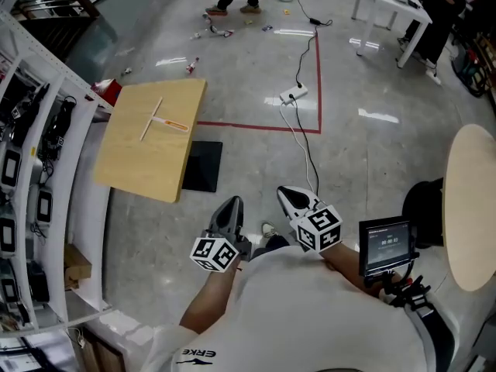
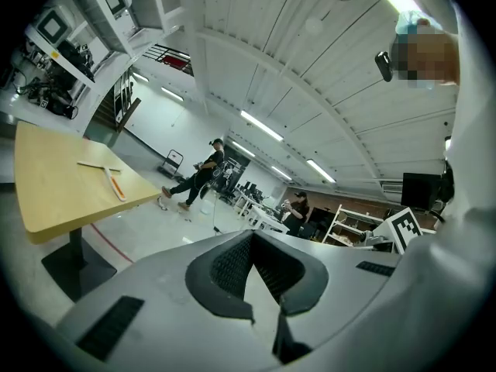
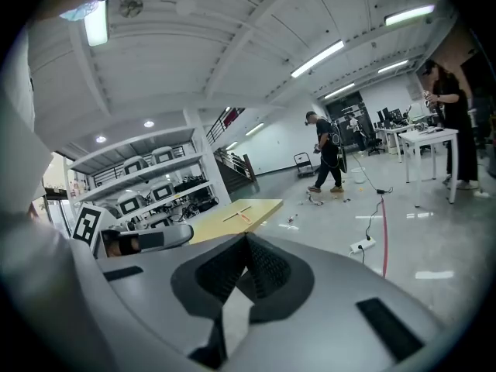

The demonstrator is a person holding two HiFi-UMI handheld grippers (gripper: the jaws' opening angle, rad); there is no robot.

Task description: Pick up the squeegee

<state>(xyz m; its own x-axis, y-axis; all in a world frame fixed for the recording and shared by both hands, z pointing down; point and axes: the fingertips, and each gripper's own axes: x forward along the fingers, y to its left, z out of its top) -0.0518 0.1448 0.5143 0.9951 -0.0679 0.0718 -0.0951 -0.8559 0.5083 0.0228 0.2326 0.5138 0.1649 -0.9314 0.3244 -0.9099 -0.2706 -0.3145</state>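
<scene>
The squeegee (image 1: 159,121) lies on the counter (image 1: 143,169), well ahead of the left gripper (image 1: 229,208) and right gripper (image 1: 290,197), both with jaws together, empty

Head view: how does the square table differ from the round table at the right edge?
The square table is deep yellow with straight edges; the round table is paler with a curved rim. The square table carries the squeegee; the round table looks bare where visible. Both have plain, wood-coloured tops.
</scene>
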